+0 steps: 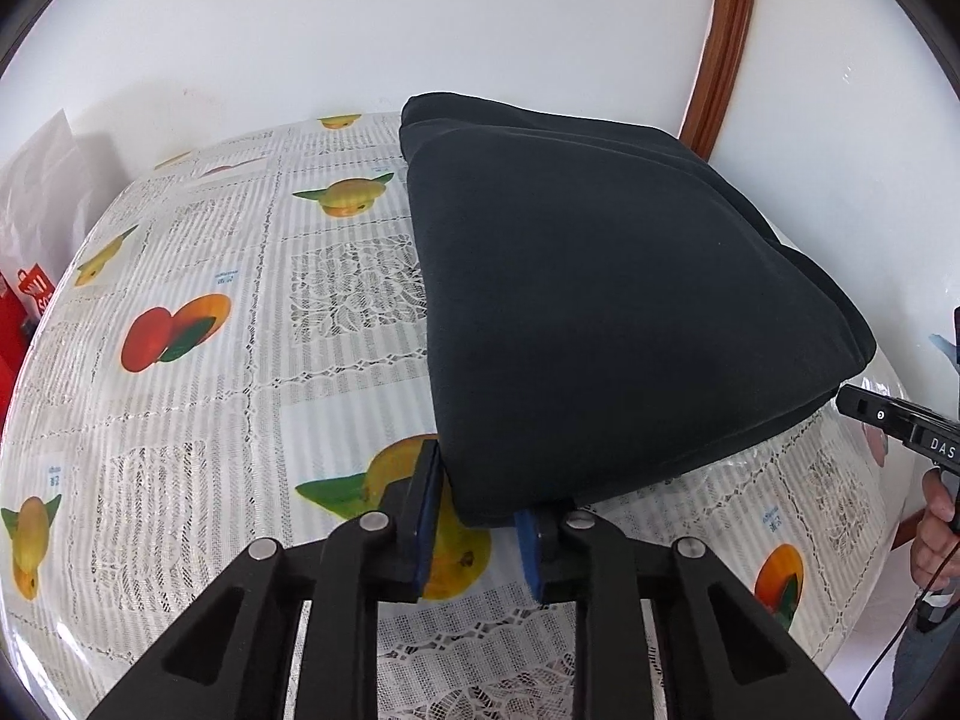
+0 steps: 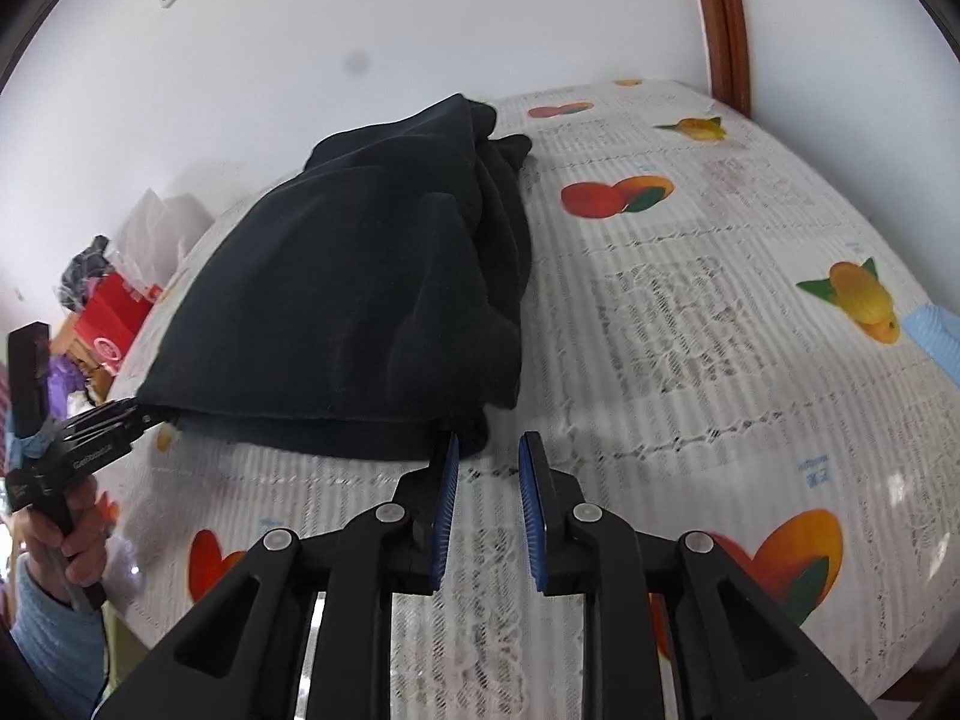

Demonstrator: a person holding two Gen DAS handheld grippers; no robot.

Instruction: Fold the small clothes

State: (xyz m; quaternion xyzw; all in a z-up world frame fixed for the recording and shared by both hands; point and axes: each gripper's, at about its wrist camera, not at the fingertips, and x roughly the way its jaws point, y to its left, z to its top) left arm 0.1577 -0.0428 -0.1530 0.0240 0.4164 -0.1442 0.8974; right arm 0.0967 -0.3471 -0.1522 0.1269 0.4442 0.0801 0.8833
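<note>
Tabletop under a lace-and-fruit-print plastic cover, with red packaging and a white bag at its far left edge. Left gripper: fingers narrowed onto the near left corner of the dark folded garment, apparently pinching that corner, likely to lift it for another fold. Garment: black, already doubled into a thick pad, lying in the middle of the tabletop toward the wall. Right gripper: fingers slightly apart, with only tablecloth between them, just beside the garment's near right corner; not gripping, seemingly lining up to take that corner. Brown wooden door frame at far right.
</note>
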